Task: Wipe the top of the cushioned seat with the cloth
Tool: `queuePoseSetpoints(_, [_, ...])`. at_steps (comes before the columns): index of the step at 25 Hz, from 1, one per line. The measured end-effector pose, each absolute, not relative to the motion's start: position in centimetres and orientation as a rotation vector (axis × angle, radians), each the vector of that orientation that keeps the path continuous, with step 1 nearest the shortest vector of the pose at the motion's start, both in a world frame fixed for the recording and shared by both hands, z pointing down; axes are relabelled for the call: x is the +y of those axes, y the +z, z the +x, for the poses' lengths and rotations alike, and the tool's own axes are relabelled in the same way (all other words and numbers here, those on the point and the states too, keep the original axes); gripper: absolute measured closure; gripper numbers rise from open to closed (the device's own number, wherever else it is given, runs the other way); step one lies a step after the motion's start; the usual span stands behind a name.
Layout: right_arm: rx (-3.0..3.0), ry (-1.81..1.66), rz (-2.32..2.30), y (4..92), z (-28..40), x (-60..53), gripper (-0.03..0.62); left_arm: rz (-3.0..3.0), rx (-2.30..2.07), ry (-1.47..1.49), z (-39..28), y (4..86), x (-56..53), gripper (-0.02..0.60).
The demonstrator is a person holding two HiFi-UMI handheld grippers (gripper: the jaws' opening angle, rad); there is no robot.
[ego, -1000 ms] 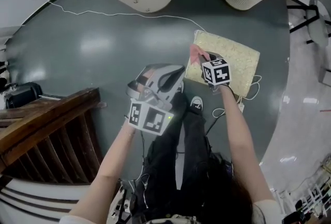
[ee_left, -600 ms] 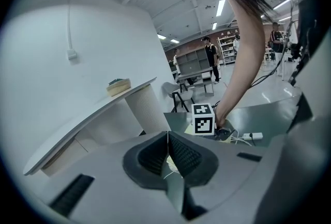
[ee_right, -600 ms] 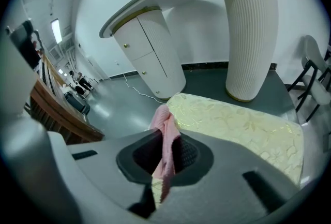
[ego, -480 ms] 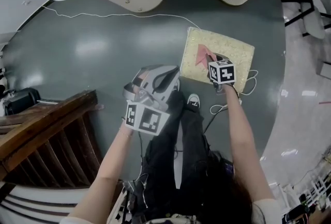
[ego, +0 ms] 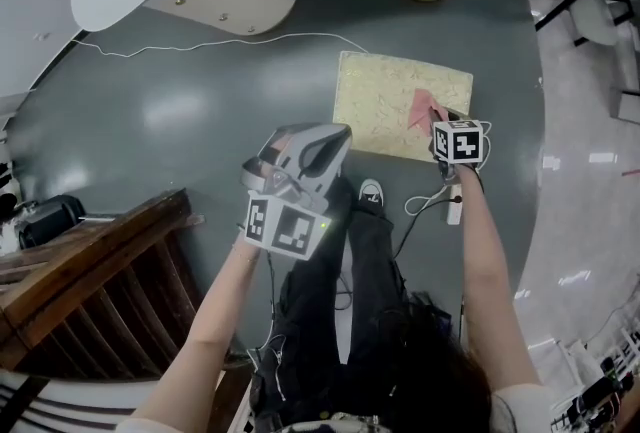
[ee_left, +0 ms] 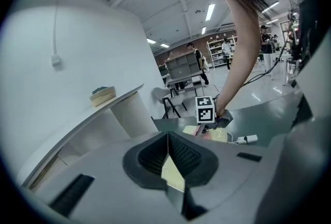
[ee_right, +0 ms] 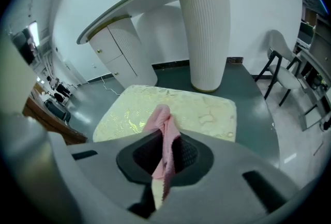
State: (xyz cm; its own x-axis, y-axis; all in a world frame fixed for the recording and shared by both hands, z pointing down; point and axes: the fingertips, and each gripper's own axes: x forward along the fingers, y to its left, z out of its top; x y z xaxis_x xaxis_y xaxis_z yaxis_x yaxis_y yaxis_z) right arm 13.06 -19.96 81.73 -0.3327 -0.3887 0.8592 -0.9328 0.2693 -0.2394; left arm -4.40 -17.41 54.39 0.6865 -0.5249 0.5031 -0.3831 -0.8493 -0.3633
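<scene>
- right gripper (ego: 438, 121) was clamped on the crumpled pink cloth (ego: 424, 108); cloth was over the pale yellow square cushioned seat (ego: 380, 101), 3 o'clock side
- left gripper (ego: 325, 143) had jaws pressed together, empty; hung at the seat's 8 o'clock

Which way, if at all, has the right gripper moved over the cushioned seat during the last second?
Yes. Judged against the cushioned seat in the head view, the right gripper, shut on the pink cloth, has slid from the seat's left edge to its near right corner.
</scene>
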Motion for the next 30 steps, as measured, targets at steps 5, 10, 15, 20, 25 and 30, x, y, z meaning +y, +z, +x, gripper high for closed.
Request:
queuePoseSetpoints(5, [-1.766, 1.031, 1.288, 81.8, 19.4, -18.4, 0.583, -2.682, 0.67, -0.902, -2.1, 54.6, -16.3, 0.575])
queuePoseSetpoints(10, [-1.697, 1.029, 1.345, 81.7, 24.2, -16.9, 0.583, -2.687, 0.616, -0.913, -0.6, 54.8, -15.4, 0.575])
queuePoseSetpoints(15, [-1.656, 1.034, 1.38, 81.6, 26.8, -15.9, 0.583, -2.683, 0.6, -0.908, 0.2, 54.4, -15.0, 0.575])
queuePoseSetpoints(20, [-1.687, 1.037, 1.389, 80.9, 26.6, -15.8, 0.583, -2.678, 0.606, -0.903, 0.4, 54.2, -14.8, 0.575])
queuePoseSetpoints(25, [-1.793, 1.035, 1.393, 78.5, 23.6, -16.8, 0.583, -2.67, 0.635, -0.901, -0.2, 53.8, -14.7, 0.575])
queuePoseSetpoints(30, [-1.909, 1.053, 1.333, 77.0, 17.5, -17.8, 0.583, -2.663, 0.695, -0.904, -1.9, 53.2, -14.7, 0.575])
